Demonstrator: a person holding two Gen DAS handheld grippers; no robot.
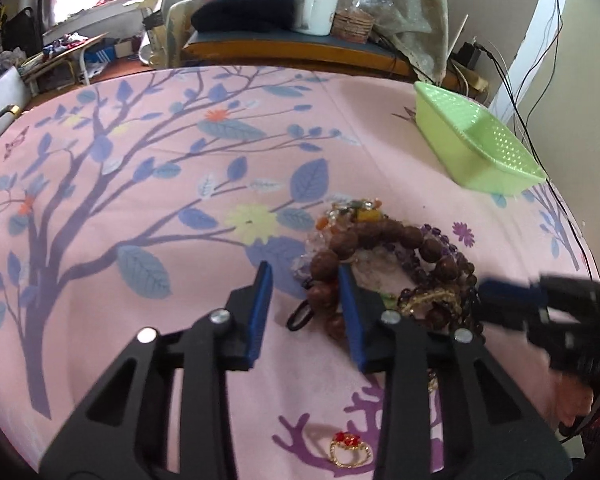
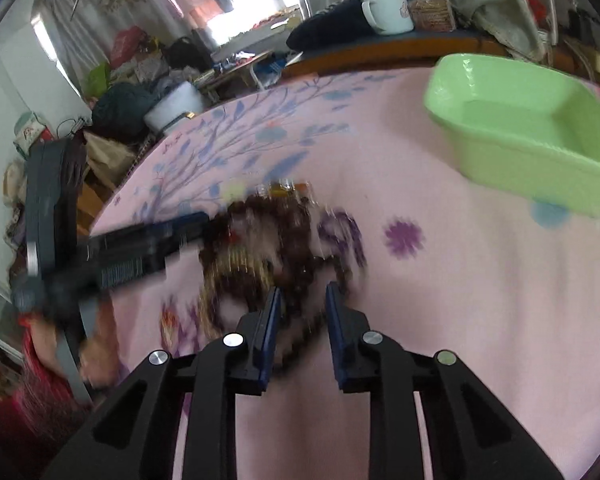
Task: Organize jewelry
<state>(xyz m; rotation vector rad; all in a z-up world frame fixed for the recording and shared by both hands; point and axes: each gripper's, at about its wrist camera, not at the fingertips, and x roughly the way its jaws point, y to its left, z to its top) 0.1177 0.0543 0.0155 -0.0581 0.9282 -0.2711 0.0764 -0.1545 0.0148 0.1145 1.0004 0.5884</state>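
A heap of jewelry [image 1: 388, 264] lies on the pink flowered cloth [image 1: 140, 184]: a big brown bead bracelet [image 1: 380, 236], purple beads [image 1: 440, 240] and a gold chain [image 1: 424, 298]. My left gripper [image 1: 305, 280] is open at the heap's left edge, its right finger over the brown beads and its left finger on bare cloth. A gold ring with red stones [image 1: 350, 446] lies apart, below the fingers. In the blurred right wrist view my right gripper [image 2: 305, 298] stands with jaws apart, a dark bead strand [image 2: 296, 312] between them. The green basket [image 2: 532, 132] is empty.
The green basket [image 1: 484, 140] sits at the cloth's far right edge, with cables hanging behind it. Beyond the table a bench carries a white mug [image 1: 314, 12], dark clothing and a woven box. Each gripper shows blurred in the other's view, close beside the heap.
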